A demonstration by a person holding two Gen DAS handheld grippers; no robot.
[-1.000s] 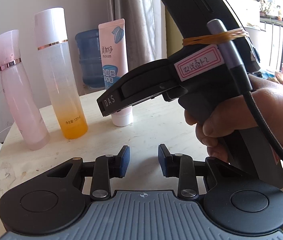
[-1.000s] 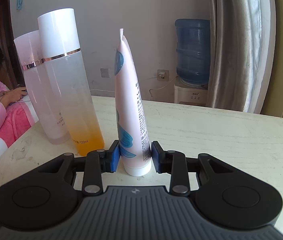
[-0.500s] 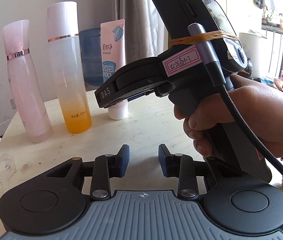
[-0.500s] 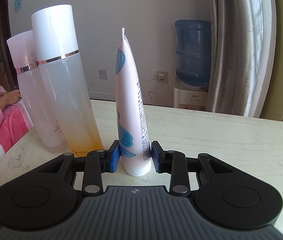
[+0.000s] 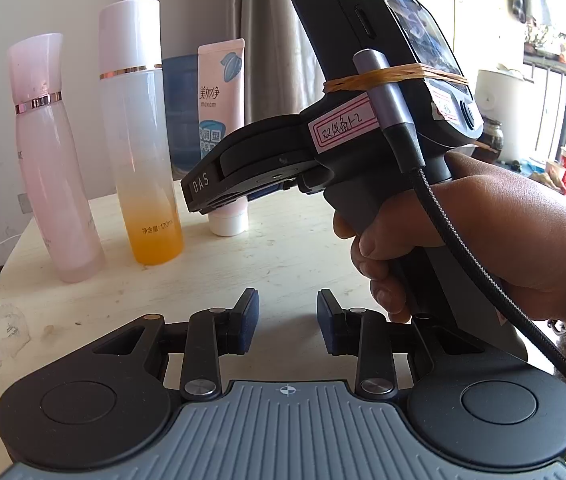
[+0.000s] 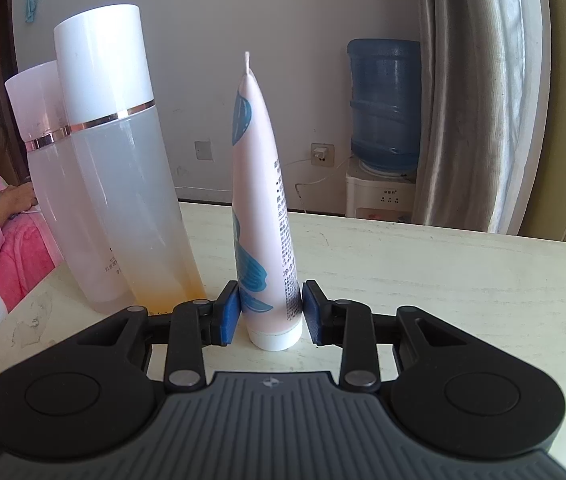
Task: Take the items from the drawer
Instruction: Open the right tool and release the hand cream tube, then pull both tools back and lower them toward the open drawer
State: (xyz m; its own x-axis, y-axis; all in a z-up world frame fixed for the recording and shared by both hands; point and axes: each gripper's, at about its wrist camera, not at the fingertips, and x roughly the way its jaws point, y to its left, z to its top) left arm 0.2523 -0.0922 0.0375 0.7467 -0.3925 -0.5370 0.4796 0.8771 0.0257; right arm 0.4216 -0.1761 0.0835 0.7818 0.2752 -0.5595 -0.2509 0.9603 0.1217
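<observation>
The right hand wraps the pistol grip of the right gripper, knuckles toward the left camera, a braided cable running down past the wrist. That gripper tilts gently down toward the table. Its blue pads sit on either side of the tube, low down just above the white cap; the pads look pressed against the tube's sides, though the contact on the right side is hard to confirm from this angle. The tube stands upright, cap down on the table, with its crimped end up.

The left gripper also points slightly downward over the table, nearer the front edge. Its jaws stand a little apart with only bare tabletop between them, touching nothing. The left hand itself is out of view.

To the left of the tube stand two bottles, upright and close together: the orange bottle, clear fading to orange at its base with a white cap, just beside the tube, and the pink bottle beyond it, near the table's left edge.
</observation>
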